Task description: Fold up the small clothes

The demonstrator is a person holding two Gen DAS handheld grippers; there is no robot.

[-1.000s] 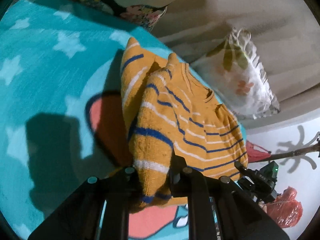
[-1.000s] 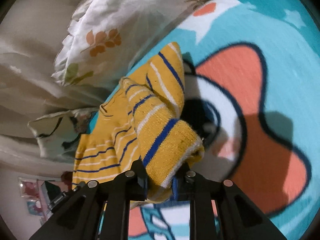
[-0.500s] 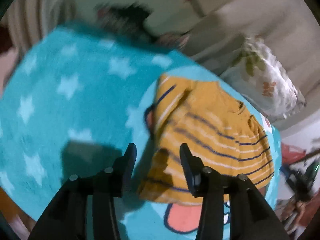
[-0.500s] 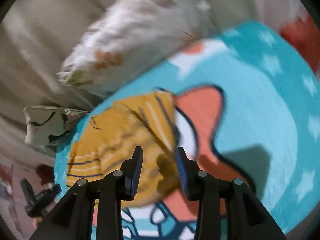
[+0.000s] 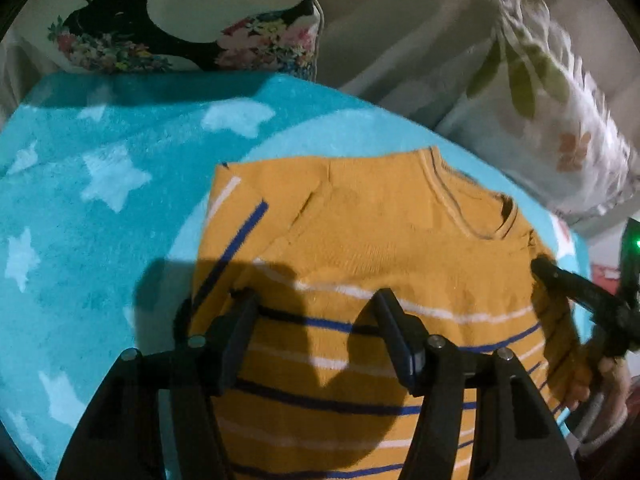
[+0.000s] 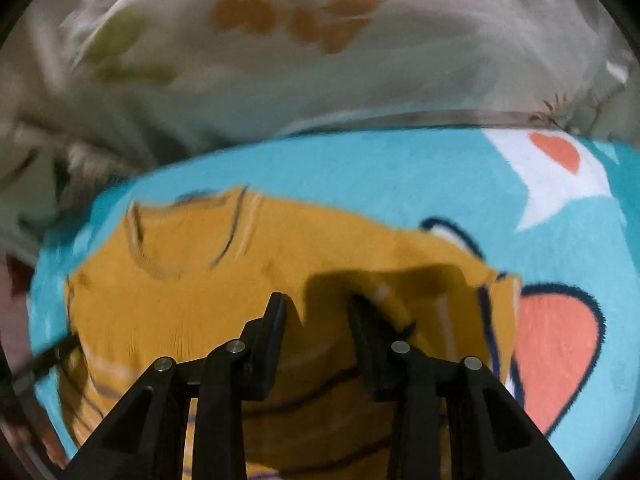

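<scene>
1. My left tool [image 5: 316,300] hangs over the mustard striped sweater [image 5: 380,264], its jaws opening, nothing between them.
2. My right tool [image 6: 318,306] is also above the sweater [image 6: 200,300], jaws apart but closing, empty.
3. The sweater lies flat on the turquoise star blanket [image 5: 100,184], sleeve folded across the chest, neckline toward the leaf-print pillow [image 5: 560,120].
4. The right-wrist view is blurred.

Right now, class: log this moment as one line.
left tongs: opening, empty | right tongs: closing, empty | sweater: flat on blanket
</scene>
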